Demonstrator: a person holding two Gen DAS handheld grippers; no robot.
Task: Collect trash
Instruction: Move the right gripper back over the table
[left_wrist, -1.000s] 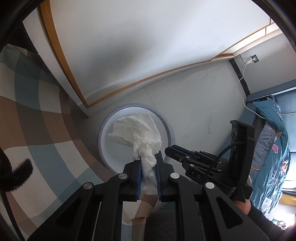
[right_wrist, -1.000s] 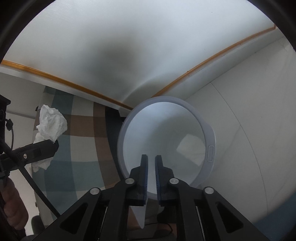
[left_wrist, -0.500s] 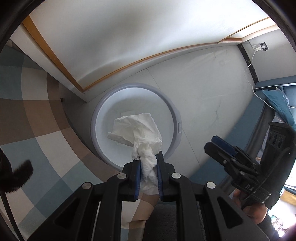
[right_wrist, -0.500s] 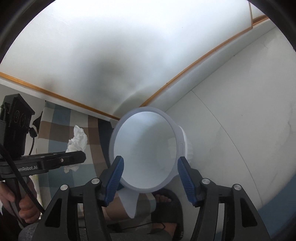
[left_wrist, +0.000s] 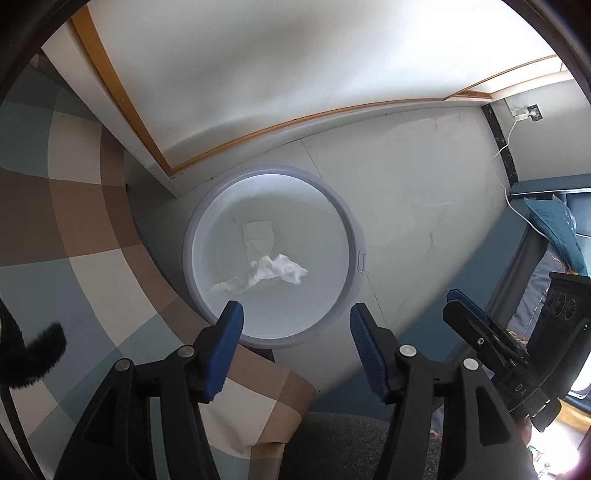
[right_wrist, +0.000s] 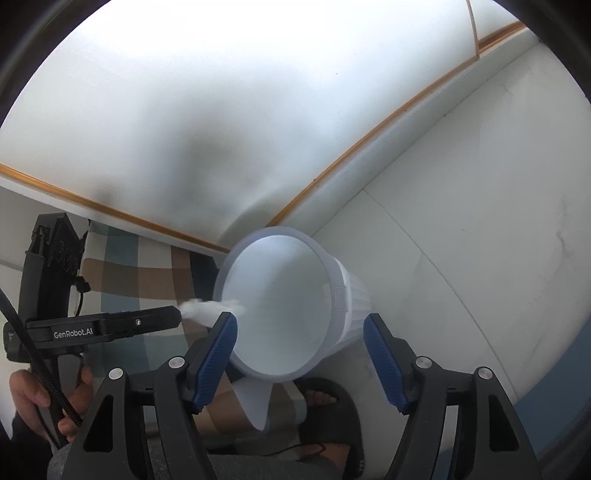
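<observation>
left gripper (left_wrist: 295, 325): jaws opening, nothing between them | right gripper (right_wrist: 299, 349): jaws opening, empty | crumpled tissue (left_wrist: 262, 277): free of the pads, over the mouth of the white bin (left_wrist: 360, 258) | bin: on pale floor (left_wrist: 424, 206)

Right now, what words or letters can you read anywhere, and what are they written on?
"GenRobot.AI": white print on the side of the left gripper, seen from the right wrist view.
"DA": white letters on the right gripper, cut off at the edge of its body.
Nothing readable on the trash bin.
</observation>
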